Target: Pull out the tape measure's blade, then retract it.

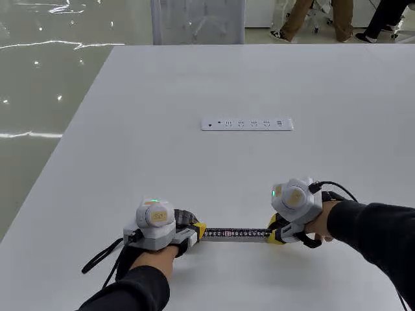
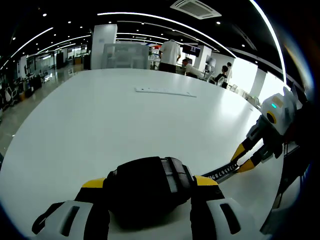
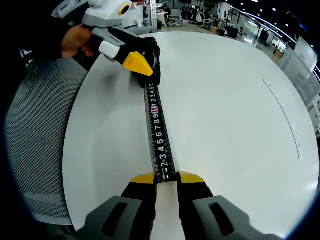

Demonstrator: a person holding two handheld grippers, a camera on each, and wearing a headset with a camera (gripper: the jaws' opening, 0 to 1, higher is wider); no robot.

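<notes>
A black tape measure case [image 2: 147, 187] sits clamped between the yellow-tipped jaws of my left gripper [image 1: 194, 231]. Its black blade [image 3: 159, 135] with white numbers runs flat over the white table to my right gripper [image 3: 166, 176], which is shut on the blade's end. In the head view the blade [image 1: 235, 232] spans the short gap between the left gripper and the right gripper [image 1: 276, 234]. In the right gripper view the case [image 3: 150, 57] lies at the far end, held by the left gripper's yellow fingertips [image 3: 137, 62]. From the left gripper view, the right gripper [image 2: 241, 160] pinches the blade [image 2: 220, 174].
A white power strip [image 1: 247, 124] lies mid-table, beyond the grippers. The white table [image 1: 194, 162] stretches wide around it. A grey mesh chair [image 3: 37, 140] stands at the near edge. People [image 2: 170, 54] and chairs stand past the far end. A black strap [image 1: 100, 256] trails by the left gripper.
</notes>
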